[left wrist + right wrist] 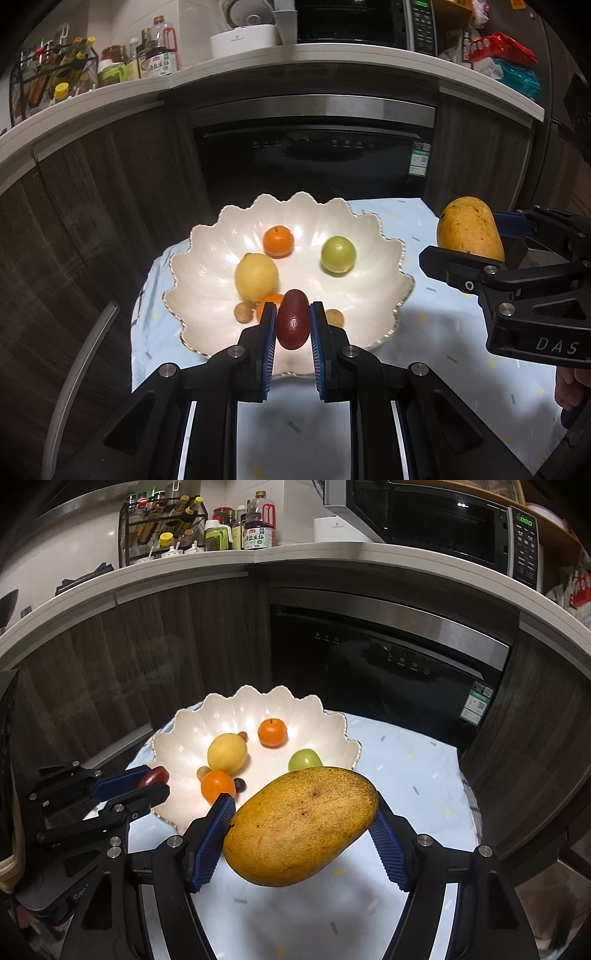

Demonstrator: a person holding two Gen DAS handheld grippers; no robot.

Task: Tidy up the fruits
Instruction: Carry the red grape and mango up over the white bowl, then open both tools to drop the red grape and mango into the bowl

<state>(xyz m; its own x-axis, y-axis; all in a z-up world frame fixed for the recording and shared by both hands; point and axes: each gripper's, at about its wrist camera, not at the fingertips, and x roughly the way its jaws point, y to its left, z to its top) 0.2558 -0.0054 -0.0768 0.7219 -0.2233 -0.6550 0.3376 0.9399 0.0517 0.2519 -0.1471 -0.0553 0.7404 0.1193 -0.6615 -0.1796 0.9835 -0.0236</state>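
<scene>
Fruits (256, 276) are already gathered in the bowl (369, 295); a red fruit (293, 319) clamped by the left hand-held gripper (293, 325) and a mango (301, 827) clamped by the right hand-held gripper (306, 834) are yet to be placed.

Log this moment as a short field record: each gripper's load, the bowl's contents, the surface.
left gripper: shut on dark red fruit, above the bowl's near rim
right gripper: shut on mango, held off the cloth
bowl: white, scalloped; holds lemon, two oranges, green fruit, small fruits
surface: light blue cloth

Microwave (443, 520), bottles (258, 524) on counter (332, 55); dishwasher (388, 664); patterned tablecloth (406, 768) below
</scene>
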